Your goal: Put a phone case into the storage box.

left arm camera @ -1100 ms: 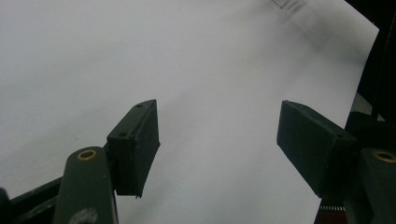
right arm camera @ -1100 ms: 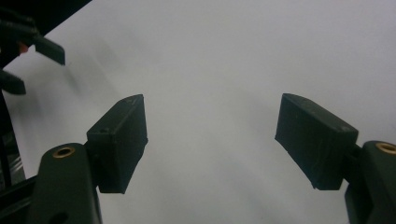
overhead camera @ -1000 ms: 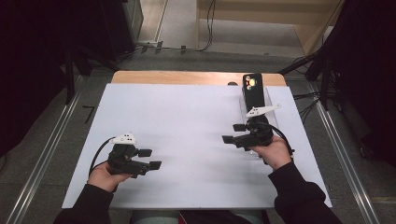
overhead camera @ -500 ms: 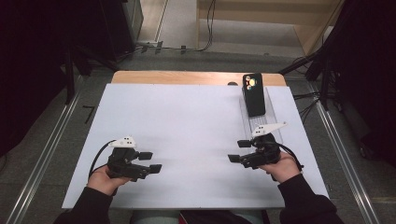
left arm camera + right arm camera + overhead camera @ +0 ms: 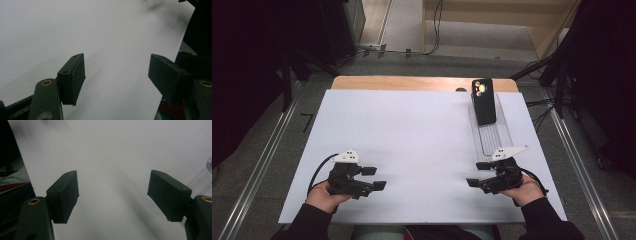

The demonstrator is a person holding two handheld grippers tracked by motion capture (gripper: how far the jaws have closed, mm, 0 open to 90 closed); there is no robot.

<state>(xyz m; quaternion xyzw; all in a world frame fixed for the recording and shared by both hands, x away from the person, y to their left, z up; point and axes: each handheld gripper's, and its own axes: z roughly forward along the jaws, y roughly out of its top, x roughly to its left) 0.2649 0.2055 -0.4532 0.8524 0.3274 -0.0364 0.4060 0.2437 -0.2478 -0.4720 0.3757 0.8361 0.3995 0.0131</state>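
My left gripper (image 5: 374,178) rests low over the white table sheet (image 5: 412,135) at the front left, pointing right. Its jaws stand open with nothing between them, as the left gripper view (image 5: 117,75) confirms. At the front right my right gripper (image 5: 477,174) points left, also open and empty (image 5: 113,195), just below the near end of a clear plastic tray (image 5: 493,137). A black phone (image 5: 483,101) with its camera end up lies on the far end of that tray.
The tray's clear edge (image 5: 209,165) shows at the right of the right gripper view. A wooden table edge (image 5: 422,83) runs behind the white sheet. Metal rails (image 5: 579,160) flank the table, and cables lie on the floor behind.
My right gripper has moved back toward the table's front edge and lower, away from the tray's side. The left gripper has stayed put. Both sets of jaws kept their gap.
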